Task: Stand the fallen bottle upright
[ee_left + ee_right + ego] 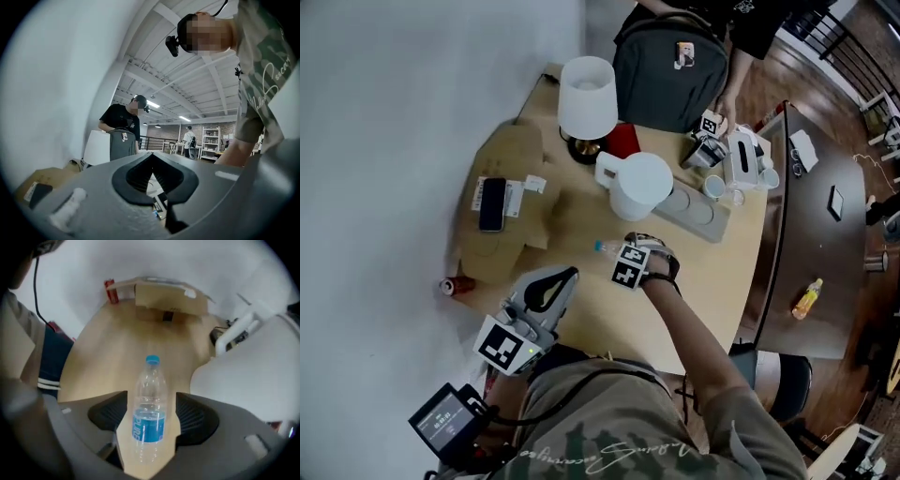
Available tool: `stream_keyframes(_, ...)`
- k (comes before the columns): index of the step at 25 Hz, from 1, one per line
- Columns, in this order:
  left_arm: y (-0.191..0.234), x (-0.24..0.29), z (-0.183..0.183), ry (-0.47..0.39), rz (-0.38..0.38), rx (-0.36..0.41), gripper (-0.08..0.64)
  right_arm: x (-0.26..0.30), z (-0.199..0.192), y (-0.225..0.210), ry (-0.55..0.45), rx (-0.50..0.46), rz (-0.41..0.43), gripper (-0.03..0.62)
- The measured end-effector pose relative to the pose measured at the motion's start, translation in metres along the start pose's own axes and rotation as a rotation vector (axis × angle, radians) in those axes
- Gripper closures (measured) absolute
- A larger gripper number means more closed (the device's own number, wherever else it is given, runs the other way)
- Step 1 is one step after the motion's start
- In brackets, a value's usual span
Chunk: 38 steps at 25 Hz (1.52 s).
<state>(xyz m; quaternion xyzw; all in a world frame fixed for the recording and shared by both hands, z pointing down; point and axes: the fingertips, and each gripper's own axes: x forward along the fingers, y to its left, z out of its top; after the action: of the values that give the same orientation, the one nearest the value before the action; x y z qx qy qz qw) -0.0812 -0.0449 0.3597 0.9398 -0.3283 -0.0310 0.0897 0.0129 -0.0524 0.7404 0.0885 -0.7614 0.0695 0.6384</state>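
Note:
A clear plastic bottle [149, 413] with a blue cap and blue label lies on its side on the light wooden table [712, 281], cap pointing away from the right gripper's camera. In the head view only its cap end [602, 247] shows beside the marker cube. My right gripper [152, 418] points straight down over it, open, with one dark pad [110, 416] on each side of the bottle and bare table visible between pad and bottle. My left gripper [570, 276] is held level near the person's body, its tips together [152, 155] and nothing between them.
A white jug [637, 183] stands just behind the bottle, and a grey tray [719, 223] with cups lies to its right. A white lamp [587, 94], a dark backpack [670, 61], a cardboard box [525, 150] with a phone and a red can [457, 285] stand around. Another person's hand is at the far edge.

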Motion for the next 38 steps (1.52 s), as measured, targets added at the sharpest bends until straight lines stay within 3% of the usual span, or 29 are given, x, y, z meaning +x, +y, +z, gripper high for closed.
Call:
stream_keyframes(4, 0.012, -0.016, -0.024, 0.073, 0.056, -0.037, 0.557, 0.047, -0.005, 0.006, 0.100, -0.076, 0.061, 0.293)
stream_keyframes(9, 0.025, -0.022, -0.029, 0.079, 0.094, -0.057, 0.557, 0.064, -0.007, 0.014, 0.122, -0.113, 0.099, 0.272)
stream_keyframes(11, 0.025, -0.020, -0.025, 0.073, 0.089, -0.051, 0.557, 0.054, -0.005, 0.016, 0.075, -0.126, 0.083, 0.276)
stream_keyframes(14, 0.025, -0.017, -0.021, 0.075, 0.079, -0.039, 0.557, 0.001, 0.014, 0.010, -0.178, -0.016, 0.022, 0.276)
stream_keyframes(16, 0.023, -0.014, -0.016, 0.067, 0.065, -0.032, 0.557, -0.055, 0.027, 0.000, -0.461, 0.125, -0.040, 0.276)
stream_keyframes(19, 0.016, -0.008, -0.014, 0.069, 0.037, -0.021, 0.557, -0.133, 0.029, -0.011, -0.966, 0.284, -0.171, 0.275)
stream_keyframes(21, 0.009, -0.001, -0.013, 0.076, 0.011, -0.013, 0.557, -0.146, 0.018, -0.015, -1.126, 0.358, -0.253, 0.276)
stream_keyframes(25, -0.011, 0.013, -0.019, 0.109, -0.043, 0.003, 0.557, -0.107, -0.002, -0.008, -1.126, 0.380, -0.340, 0.279)
stream_keyframes(29, -0.017, 0.020, -0.020, 0.109, -0.069, -0.030, 0.557, -0.105, -0.014, -0.013, -1.174, 0.400, -0.395, 0.279)
stream_keyframes(34, -0.022, 0.024, -0.010, 0.112, -0.055, 0.016, 0.557, -0.105, -0.035, -0.006, -1.195, 0.440, -0.388, 0.272)
stream_keyframes(38, -0.029, 0.022, -0.012, 0.118, -0.053, 0.022, 0.557, -0.107, -0.038, 0.001, -1.210, 0.467, -0.332, 0.255)
